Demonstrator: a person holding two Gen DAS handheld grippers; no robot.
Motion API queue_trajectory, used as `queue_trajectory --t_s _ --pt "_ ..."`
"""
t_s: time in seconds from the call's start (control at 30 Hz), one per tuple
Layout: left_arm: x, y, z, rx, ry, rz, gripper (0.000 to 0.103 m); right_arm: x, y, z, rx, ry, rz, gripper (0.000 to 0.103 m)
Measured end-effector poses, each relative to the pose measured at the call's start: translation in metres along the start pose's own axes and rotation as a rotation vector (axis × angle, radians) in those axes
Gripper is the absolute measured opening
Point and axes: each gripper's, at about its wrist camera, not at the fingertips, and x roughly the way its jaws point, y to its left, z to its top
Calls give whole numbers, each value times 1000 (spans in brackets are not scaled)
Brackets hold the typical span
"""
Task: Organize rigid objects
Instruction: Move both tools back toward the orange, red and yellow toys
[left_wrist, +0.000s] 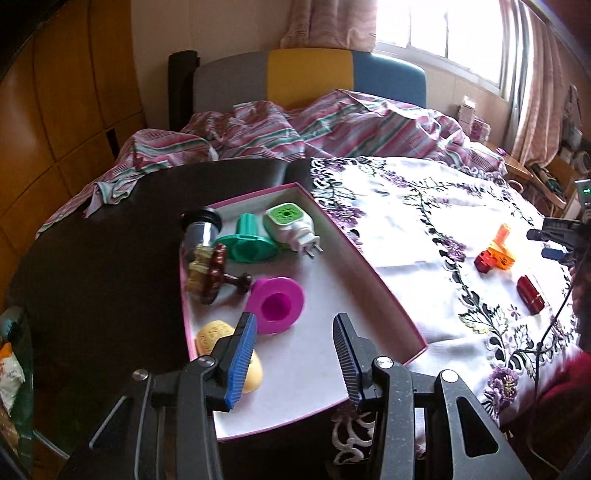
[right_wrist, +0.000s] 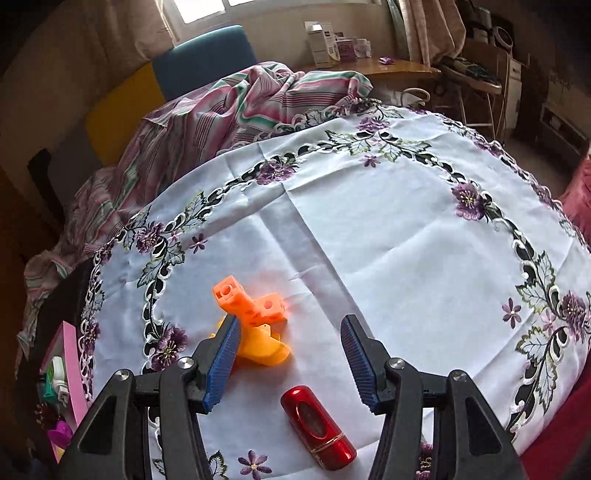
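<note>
Rigid objects lie in two groups: some inside a shallow pink-edged box (left_wrist: 373, 273) on the dark tabletop (left_wrist: 110, 280), others loose on a white embroidered tablecloth (right_wrist: 388, 236).

From the left wrist view, the left claw (left_wrist: 295, 354) hovers over the near end of the box, its blue-padded jaws apart with nothing between them. Just under the left jaw sits a yellow rounded object (left_wrist: 221, 350), partly hidden. Beyond it a magenta funnel-shaped piece (left_wrist: 275, 304) rests on the white box floor. Farther in lie a dark red and amber ornament (left_wrist: 207, 273) on its side, a teal flanged part (left_wrist: 247, 240), a green and white plug-in device (left_wrist: 291, 229) with its prongs pointing toward the right wall, and a clear cylinder with a black cap (left_wrist: 201, 229) at the far left corner.

From the right wrist view, the right claw (right_wrist: 291, 354) hangs above the tablecloth, jaws apart and gripping nothing. Nearest the camera, between the jaw bases, a red metallic cylinder (right_wrist: 317, 428) lies flat. Just beyond, beside the left jaw, sits an orange blocky piece (right_wrist: 251, 306) with round holes, resting against a yellow-orange curved part (right_wrist: 264, 349).

Past the tabletop, a striped pink and green blanket (right_wrist: 229, 110) covers a bed, and farther back stand a yellow and blue headboard (left_wrist: 332, 74) and a bright window (left_wrist: 443, 29).
</note>
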Motion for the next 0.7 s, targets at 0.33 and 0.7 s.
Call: queue_trajectory --t_s 0.33,0.7 --pt "4 -23 3 44 12 -37 44 1 -3 -3 17 13 -20 57" --pt "9 -42 8 73 19 -72 44 3 -11 -3 58 28 -15 57"
